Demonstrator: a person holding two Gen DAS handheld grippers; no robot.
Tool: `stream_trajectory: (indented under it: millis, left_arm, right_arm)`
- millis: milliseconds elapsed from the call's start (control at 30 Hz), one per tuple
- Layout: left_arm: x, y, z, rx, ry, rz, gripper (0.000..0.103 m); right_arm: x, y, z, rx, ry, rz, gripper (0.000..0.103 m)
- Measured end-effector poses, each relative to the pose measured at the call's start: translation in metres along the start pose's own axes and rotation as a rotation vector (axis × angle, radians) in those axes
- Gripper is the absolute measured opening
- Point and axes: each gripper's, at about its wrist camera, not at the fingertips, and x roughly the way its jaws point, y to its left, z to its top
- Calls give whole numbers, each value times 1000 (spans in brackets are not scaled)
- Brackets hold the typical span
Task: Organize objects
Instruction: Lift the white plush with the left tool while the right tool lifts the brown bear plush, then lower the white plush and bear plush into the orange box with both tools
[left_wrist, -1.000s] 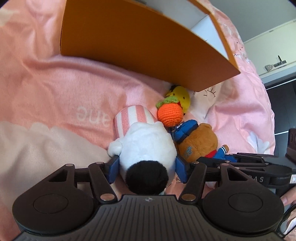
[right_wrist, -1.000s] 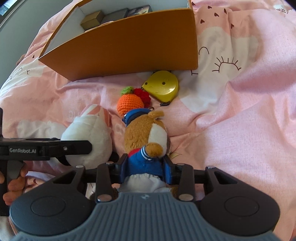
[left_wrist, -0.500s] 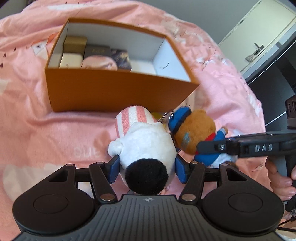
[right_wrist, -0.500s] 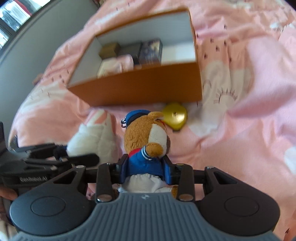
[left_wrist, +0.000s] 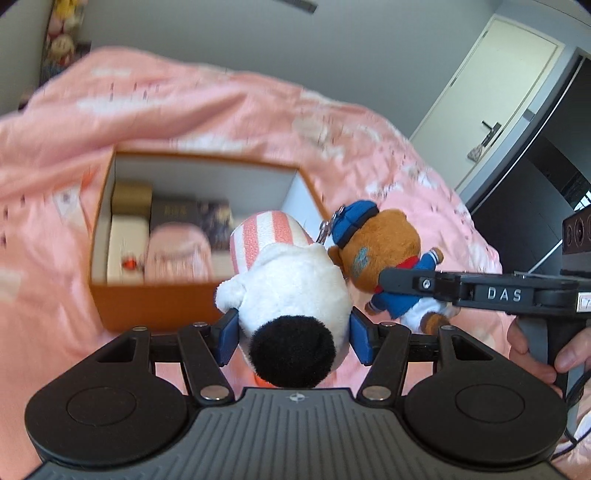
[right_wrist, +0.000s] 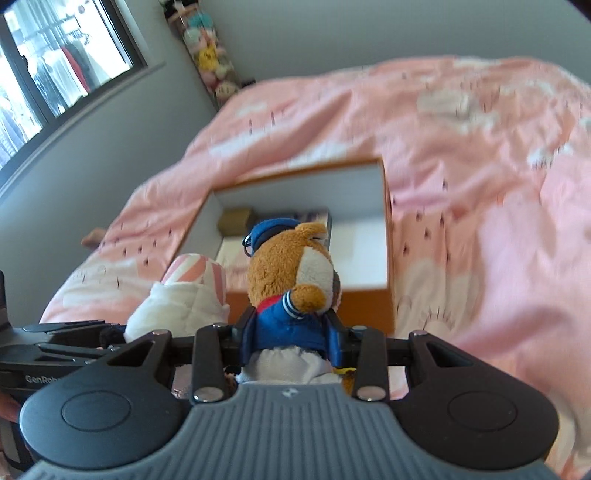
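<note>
My left gripper (left_wrist: 293, 330) is shut on a white plush toy (left_wrist: 291, 284) with a pink-striped hat and a black tail, held in the air in front of the orange box (left_wrist: 155, 306). My right gripper (right_wrist: 290, 338) is shut on a brown plush bear (right_wrist: 295, 273) in a blue jacket and blue cap, also lifted, beside the white plush (right_wrist: 184, 299). The bear (left_wrist: 380, 251) shows at right in the left wrist view. The open box (right_wrist: 388, 236) lies on the pink bed ahead and below, with several small boxes inside.
The pink duvet (right_wrist: 480, 166) covers the bed around the box. Grey walls stand behind, with a window (right_wrist: 55, 66) and a shelf of plush toys (right_wrist: 210, 55) at left. A white door (left_wrist: 491, 110) stands at right. The free right part of the box floor (right_wrist: 365, 251) is white.
Both grippers have lifted their plush toys off the bed and risen well above it. The box now appears smaller and lower, and the crocheted orange and yellow item have dropped out of view.
</note>
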Motion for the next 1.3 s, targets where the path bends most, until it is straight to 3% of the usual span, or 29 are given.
stream_trajectory:
  millis: [233,433,600,900,1167,1300]
  left_arm:
    - [5,-12,39,84,-65,6,68]
    - [27,0,71,64,-48,-30,68]
    - [70,19,77,21,55,-62,68]
    - [140,44,67,-7,244,-10,68]
    - [164,51,61,8,302,17,68]
    - [172,58,60,5,325,32,69]
  right_arm:
    - [3,-1,28,2,-81,28,40]
    - [22,-11,53,37,-112,25,40]
    - [55,-25,61,62,-54,27,40]
    - [112,-52,57,102,67,-22,39]
    - [141,-51,60,40,138,-88,39]
    - [155,-56,61,64,171,-75,39]
